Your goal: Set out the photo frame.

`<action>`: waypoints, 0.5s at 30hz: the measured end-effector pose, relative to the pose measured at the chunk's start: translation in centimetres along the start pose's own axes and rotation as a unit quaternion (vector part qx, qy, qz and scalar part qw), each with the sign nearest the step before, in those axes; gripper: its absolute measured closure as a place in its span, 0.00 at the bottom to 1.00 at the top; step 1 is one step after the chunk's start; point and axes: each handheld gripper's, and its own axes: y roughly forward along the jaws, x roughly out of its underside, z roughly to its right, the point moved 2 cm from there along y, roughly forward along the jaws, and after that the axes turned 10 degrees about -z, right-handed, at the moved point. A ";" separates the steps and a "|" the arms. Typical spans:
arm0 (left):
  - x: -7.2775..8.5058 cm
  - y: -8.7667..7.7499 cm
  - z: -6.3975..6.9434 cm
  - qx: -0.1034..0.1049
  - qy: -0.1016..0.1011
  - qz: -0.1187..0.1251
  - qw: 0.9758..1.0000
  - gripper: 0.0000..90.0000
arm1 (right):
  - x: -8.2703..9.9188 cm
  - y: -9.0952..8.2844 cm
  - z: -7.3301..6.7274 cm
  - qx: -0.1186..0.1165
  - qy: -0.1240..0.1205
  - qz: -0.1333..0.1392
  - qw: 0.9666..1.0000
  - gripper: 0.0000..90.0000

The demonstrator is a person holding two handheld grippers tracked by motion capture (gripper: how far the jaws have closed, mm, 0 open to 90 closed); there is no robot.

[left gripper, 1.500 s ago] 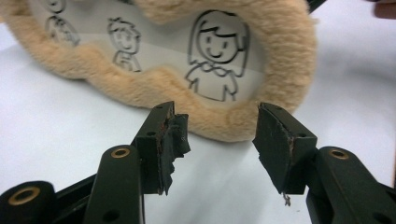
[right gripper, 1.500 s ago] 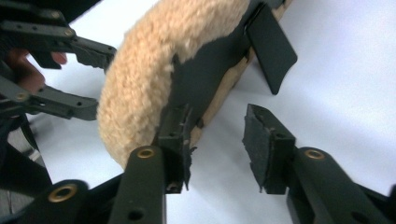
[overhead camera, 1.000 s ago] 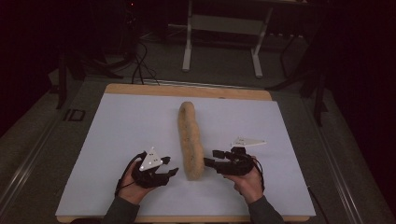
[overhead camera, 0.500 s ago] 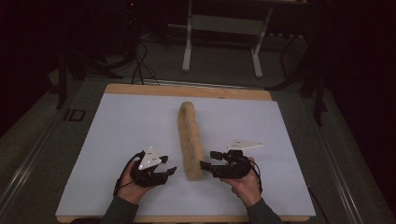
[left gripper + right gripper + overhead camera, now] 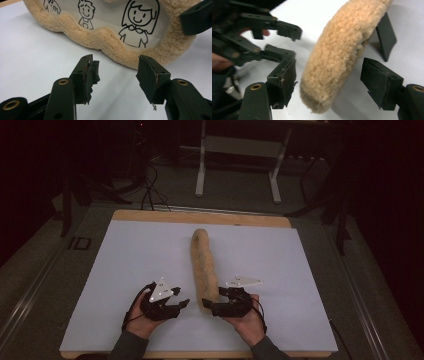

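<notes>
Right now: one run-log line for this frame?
left gripper: open, beside plush pouch | right gripper: jaws just opened, astride pouch's near end, pads clear | pouch: flat on white mat

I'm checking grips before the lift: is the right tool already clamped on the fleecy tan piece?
No: in the right gripper view the fleecy tan piece sits between the right tool pads with open gaps on both sides.
</notes>
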 end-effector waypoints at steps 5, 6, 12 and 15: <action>0.0 -0.1 -0.1 -0.003 -0.002 0.003 1.000 0.53 | 0.3 0.7 -0.1 0.016 -0.001 0.000 1.000 0.32; 0.0 -0.1 -0.1 -0.003 -0.002 0.004 1.000 0.53 | 0.4 1.1 -0.2 0.022 -0.005 -0.004 1.000 0.32; 0.0 0.0 0.0 -0.004 0.001 0.002 1.000 0.53 | 0.8 1.9 -0.5 0.036 -0.004 -0.007 0.999 0.39; 0.0 0.0 0.0 -0.004 0.002 0.000 1.000 0.53 | 0.9 2.0 -0.6 0.038 -0.003 -0.002 0.999 0.43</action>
